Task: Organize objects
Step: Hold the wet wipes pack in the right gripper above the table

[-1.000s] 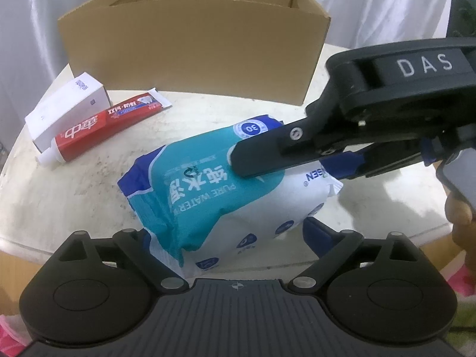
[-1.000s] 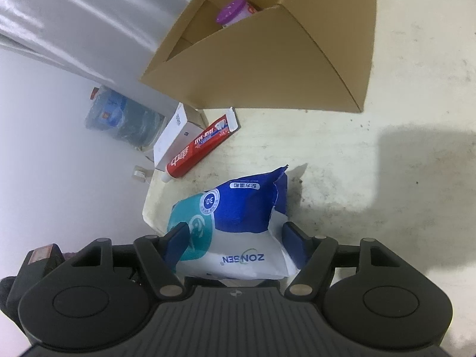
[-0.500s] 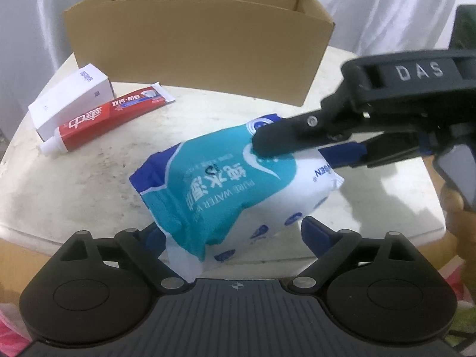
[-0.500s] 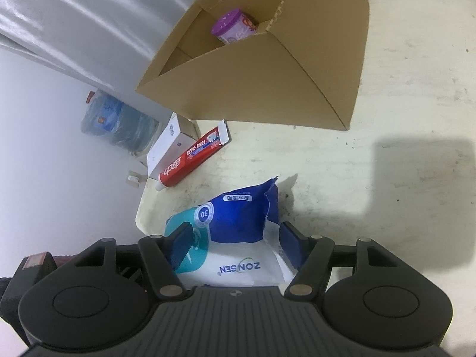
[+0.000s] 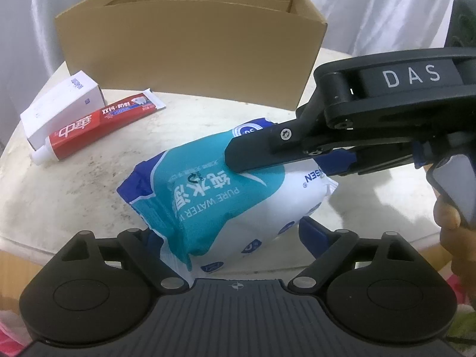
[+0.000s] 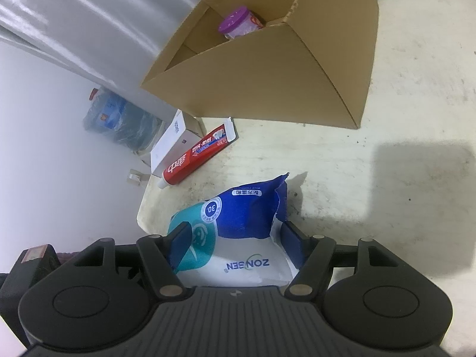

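Wet-wipes pack, teal, white and blue with "PURE WATER" printed on it, sits tilted at the near edge of the worktop, with its lower corner reaching toward the left hand-held gripper. That gripper's blue-padded fingers stand on either side of the pack's near end with a gap at the right finger, so it looks released and not squeezing. From the right side, the right hand-held gripper, marked "DAS", reaches across; its upper finger lies on the pack's teal top face and the lower one is under the white end. In the right wrist view the pack fills the space between the two blue pads, which press its sides, so this gripper is clenched on the pack. A fingertip of the person's hand shows at the right edge. Farther back on the left, a red toothpaste tube lies flat, touching a white carton beside it. Behind them stands an open cardboard box; the right wrist view shows a purple-lidded jar inside it. Beyond the worktop's edge, a large water bottle sits on the floor.
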